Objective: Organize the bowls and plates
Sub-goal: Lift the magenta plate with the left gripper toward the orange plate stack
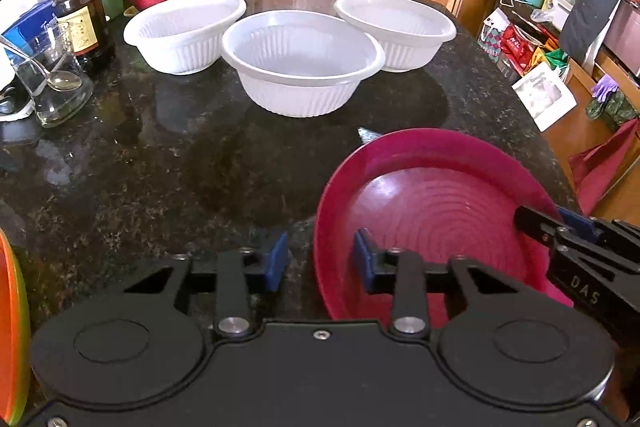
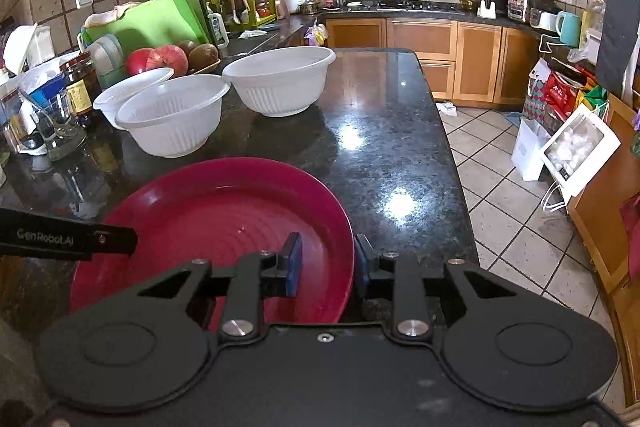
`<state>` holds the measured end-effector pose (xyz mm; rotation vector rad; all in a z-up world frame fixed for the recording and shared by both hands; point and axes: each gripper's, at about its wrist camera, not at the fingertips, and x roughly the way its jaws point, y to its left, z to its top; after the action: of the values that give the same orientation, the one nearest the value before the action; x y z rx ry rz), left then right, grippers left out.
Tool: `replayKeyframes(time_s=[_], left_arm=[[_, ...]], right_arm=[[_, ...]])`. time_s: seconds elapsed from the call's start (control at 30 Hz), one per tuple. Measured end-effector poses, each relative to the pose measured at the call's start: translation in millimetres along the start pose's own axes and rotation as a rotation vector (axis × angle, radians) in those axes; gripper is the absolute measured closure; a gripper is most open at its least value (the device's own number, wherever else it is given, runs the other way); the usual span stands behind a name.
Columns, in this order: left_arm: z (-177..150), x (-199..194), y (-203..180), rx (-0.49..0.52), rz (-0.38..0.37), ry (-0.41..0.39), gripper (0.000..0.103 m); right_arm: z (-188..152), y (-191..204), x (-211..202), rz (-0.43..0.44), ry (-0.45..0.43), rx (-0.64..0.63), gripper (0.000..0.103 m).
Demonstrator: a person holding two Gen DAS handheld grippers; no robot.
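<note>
Jaws of both grippers straddled the rim of one magenta plate (image 1: 432,195). On the left gripper (image 1: 320,261), one blue pad sat inside the plate and the other outside it over the dark speckled surface (image 1: 200,167), with a visible gap on either side of the rim, so the pads stood apart rather than pinching. The right gripper (image 2: 327,265) took the opposite edge of the same plate: its outer pad lay against the outside of the rim, its inner pad stood over the plate's floor, and whether that pair actually pressed the rim I could not tell.

That plate was round and glossy, deep pink, with a raised lip and fine concentric rings across its floor. It lay near the front edge of the surface, its left rim looking slightly lifted, though I could not be sure.

Beyond the plate stood three white bowls, all ribbed on the outside with flared rims: the middle bowl (image 1: 302,63) closest to the plate, the left bowl (image 1: 182,31) and the right bowl (image 1: 396,29) behind it on either side. Further left of the plate stood a dark jar (image 1: 82,17) with a red lid and a glass cup (image 1: 52,83) holding a spoon. An orange-and-green edge (image 1: 12,327) showed far left of the plate.
</note>
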<state>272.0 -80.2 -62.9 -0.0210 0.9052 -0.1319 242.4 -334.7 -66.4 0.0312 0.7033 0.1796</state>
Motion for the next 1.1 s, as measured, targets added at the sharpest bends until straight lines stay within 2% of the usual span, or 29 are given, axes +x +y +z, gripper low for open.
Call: replayKeyframes(time_s=[0.07,0.17,0.47,0.77,1.1], left_arm=[[-0.9,-1.9,-3.5,0.015,-0.019,0.002,0.067],[-3.9,-4.2,-9.1,0.033,0.006,-0.007,0.067],[-11.2,-18.8,-2.2,0.017,0.013,-0.012,0.067],[-21.8,-36.9,11.1,0.014,0.04,-0.037,0.067],[-31.8,-58.6,38.8,-0.009,0.044,-0.057,0.068]], right_arm=[[0.1,1.2,-1.9,0.001,0.004,0.0,0.072],[-1.2,1.9,-4.1,-0.006,0.008,0.006,0.072],[-6.5,13.2,-19.1,0.01,-0.003,0.004,0.073],[-11.6,26.4,-28.0,0.011,0.003,0.019,0.087],[-11.4,61.8,-46.6,0.019,-0.023,-0.007,0.087]])
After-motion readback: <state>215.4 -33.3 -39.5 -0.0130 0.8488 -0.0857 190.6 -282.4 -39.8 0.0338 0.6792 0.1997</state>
